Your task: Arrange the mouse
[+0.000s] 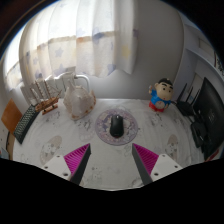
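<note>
A dark mouse (116,125) lies on a round purple-rimmed mouse mat (104,127) on a table with a white patterned cloth (60,140). My gripper (112,160) is above the cloth, some way short of the mouse, which lies beyond the fingers and roughly on their midline. The fingers are wide apart with nothing between them; the magenta pads (76,156) face inward.
A clear pitcher (79,96) and glasses stand at the back left near a dark rack (44,100). A cartoon figurine (161,97) stands back right. A black chair (208,112) is at the right, a wooden chair (12,122) at the left. Curtains hang behind.
</note>
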### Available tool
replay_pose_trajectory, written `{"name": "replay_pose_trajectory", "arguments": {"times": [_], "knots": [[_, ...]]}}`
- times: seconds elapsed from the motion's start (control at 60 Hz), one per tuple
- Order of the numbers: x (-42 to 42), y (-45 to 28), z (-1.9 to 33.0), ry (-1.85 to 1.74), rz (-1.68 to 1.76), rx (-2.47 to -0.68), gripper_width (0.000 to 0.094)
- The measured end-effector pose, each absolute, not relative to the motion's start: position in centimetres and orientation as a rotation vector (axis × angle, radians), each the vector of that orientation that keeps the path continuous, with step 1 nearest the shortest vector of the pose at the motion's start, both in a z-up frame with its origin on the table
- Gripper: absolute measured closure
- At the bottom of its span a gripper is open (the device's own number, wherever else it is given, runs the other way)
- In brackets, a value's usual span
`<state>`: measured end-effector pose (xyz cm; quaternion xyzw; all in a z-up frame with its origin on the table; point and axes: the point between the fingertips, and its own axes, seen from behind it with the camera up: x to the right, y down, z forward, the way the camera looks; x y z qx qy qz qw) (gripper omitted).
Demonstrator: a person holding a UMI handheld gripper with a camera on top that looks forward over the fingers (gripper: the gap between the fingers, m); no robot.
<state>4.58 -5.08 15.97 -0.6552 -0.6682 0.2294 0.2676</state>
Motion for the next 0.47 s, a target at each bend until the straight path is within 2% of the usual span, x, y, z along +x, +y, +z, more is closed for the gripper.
{"name": "replay_pose_trajectory", "arguments": {"times": [0.15,0.467], "knots": [[8.2,-5.8,17.9,-1.803,0.628,-1.785,0.0079],[7.8,-6.8,19.3,-1.790,0.670,-1.767,0.0082]]}}
